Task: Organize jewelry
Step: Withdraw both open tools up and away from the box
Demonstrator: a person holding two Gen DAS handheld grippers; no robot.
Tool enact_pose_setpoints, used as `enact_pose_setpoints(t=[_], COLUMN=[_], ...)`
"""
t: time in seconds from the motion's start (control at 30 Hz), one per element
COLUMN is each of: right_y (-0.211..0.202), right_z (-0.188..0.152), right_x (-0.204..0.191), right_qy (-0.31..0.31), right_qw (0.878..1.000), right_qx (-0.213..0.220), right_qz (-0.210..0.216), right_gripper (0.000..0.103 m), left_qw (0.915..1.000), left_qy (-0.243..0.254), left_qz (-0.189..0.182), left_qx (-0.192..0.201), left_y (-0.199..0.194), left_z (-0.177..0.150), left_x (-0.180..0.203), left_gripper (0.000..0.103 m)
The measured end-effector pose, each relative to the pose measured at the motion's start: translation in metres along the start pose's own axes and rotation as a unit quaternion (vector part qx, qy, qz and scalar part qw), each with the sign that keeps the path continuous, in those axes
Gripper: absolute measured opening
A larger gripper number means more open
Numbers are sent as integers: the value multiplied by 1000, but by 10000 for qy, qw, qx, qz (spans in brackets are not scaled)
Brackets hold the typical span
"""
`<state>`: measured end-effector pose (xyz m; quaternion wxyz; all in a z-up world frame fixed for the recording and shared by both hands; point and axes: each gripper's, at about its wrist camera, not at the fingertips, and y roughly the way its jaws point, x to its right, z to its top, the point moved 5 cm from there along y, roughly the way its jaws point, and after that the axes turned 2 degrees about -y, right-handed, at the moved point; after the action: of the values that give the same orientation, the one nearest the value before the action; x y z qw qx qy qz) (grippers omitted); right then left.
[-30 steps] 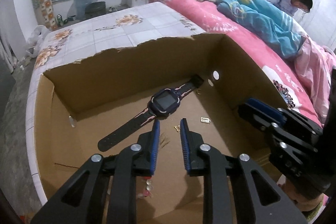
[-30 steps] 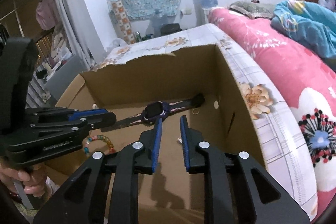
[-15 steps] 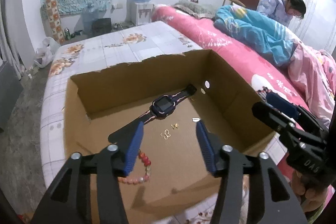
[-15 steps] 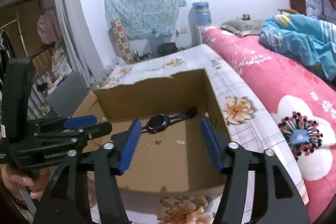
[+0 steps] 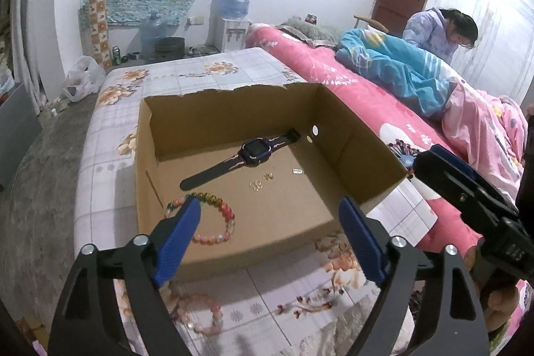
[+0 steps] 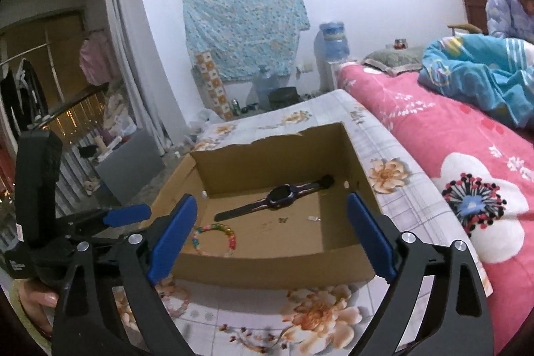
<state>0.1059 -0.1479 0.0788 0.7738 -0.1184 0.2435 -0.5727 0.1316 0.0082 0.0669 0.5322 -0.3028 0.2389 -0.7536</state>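
- The left gripper (image 5: 270, 224) is backing up and away from the cardboard box (image 5: 363, 155), fingers having just been spreading wide, nothing between them.
- The bead bracelet (image 5: 213, 216), watch (image 5: 255, 150) and 2 small gold pieces (image 5: 262, 182) are lying inside the box.
- The right gripper (image 6: 272, 231) is doing likewise, spread and empty; this looks like task end.

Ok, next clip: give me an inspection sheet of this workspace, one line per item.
Surface: floral checked bedsheet on a bed, beside a pink flowered quilt.
Job's things: open brown cardboard box holding a dark purple smartwatch, a multicoloured bead bracelet, small gold earrings and a tiny white tag; a pink bead bracelet lies outside on the sheet.
Clutter: nothing seen in the box besides these.
Grippers: left gripper and right gripper both with jaws just opened wide, nothing between them.
Cables: nothing seen.
Surroundings: water dispenser, patterned blue cloth on the wall, a person by the bed.
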Motion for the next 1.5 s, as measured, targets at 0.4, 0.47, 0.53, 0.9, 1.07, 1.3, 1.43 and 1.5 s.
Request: enact_pose_setpoints(t=[0.4, 0.47, 0.53, 0.9, 1.07, 1.3, 1.43, 1.5], right_y=[-31, -37, -41, -40, -32, -25, -21, -21], right_z=[-34, -33, -32, -36, -44, -51, -55, -56], right_x=[0, 0, 2, 9, 12, 15, 15, 15], right_qy=[272, 273, 283, 345, 364, 244, 101, 29], right_qw=[9996, 9996, 9995, 9992, 9987, 9978, 9957, 9948], right_qx=[-58, 4, 36, -40, -270, -480, -626, -676], right_qz=[-25, -71, -114, -189, -217, -387, -668, -761], right_gripper=[92, 94, 94, 95, 95, 95, 95, 95], left_qw=[9998, 9997, 9997, 9986, 9974, 9959, 9955, 9955], left_qy=[76, 127, 147, 73, -2, -35, 36, 66], left_qz=[12, 20, 34, 343, 524, 608, 617, 618], left_qx=[-197, -209, -213, -400, -500, -662, -722, -715], left_y=[-4, -4, -5, -2, 3, 14, 21, 24], left_z=[-46, -48, -48, -50, -52, -56, -56, -55], left_x=[19, 21, 23, 20, 15, 21, 27, 29], left_gripper=[92, 93, 94, 95, 95, 95, 95, 95])
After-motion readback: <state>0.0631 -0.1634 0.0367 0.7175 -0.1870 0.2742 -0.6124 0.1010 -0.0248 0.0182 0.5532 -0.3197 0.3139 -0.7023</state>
